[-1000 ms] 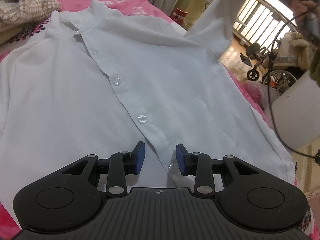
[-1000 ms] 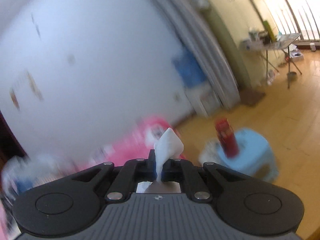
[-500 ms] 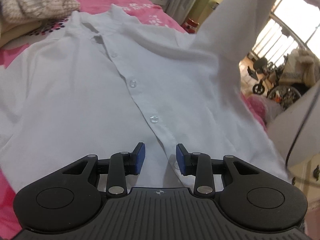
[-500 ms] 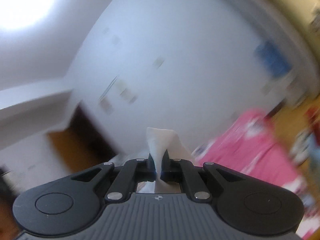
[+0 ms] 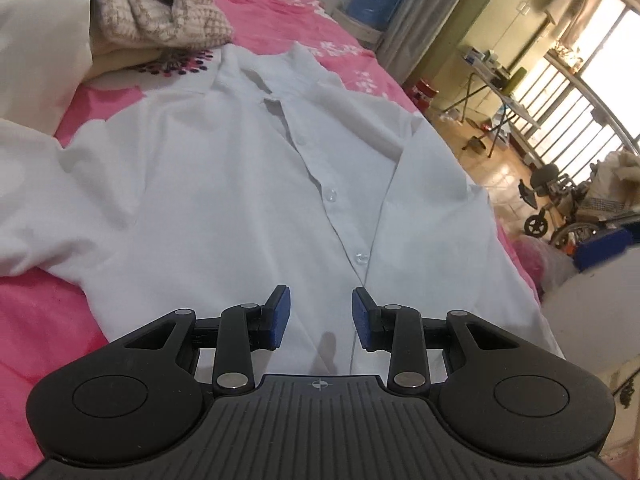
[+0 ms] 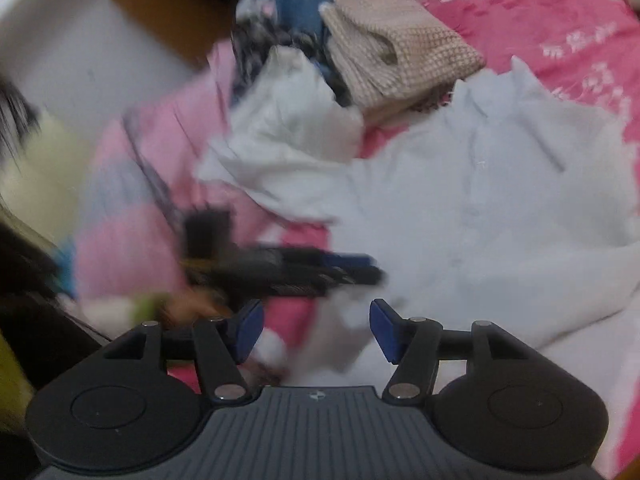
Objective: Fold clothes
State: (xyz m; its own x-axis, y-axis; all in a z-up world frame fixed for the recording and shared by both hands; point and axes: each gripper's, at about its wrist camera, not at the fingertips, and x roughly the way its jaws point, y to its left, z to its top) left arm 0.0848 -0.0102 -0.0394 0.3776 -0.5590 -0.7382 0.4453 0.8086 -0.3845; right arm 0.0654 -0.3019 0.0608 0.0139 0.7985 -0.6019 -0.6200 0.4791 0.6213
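Note:
A white button-up shirt [image 5: 248, 184] lies front up on the pink bed, collar at the far end. Its right sleeve is folded over the body along the right side [image 5: 432, 184]. My left gripper [image 5: 320, 316] hovers open over the lower button placket with nothing between its blue pads. In the blurred right wrist view the same shirt [image 6: 480, 208] fills the right half. My right gripper [image 6: 316, 330] is open and empty above the shirt's near edge. The left gripper [image 6: 320, 266] shows there as a dark blur over the hem.
A beige knitted garment [image 5: 160, 4] and other piled clothes [image 6: 288, 40] sit beyond the collar. The pink bedsheet [image 5: 36, 320] shows to the left. A folding table [image 5: 496, 92] and a wheelchair [image 5: 560, 208] stand on the wooden floor at the right.
My right gripper let go of the raised sleeve, which now lies folded over the shirt body. It swung down to face the bed. My left gripper stayed open over the placket.

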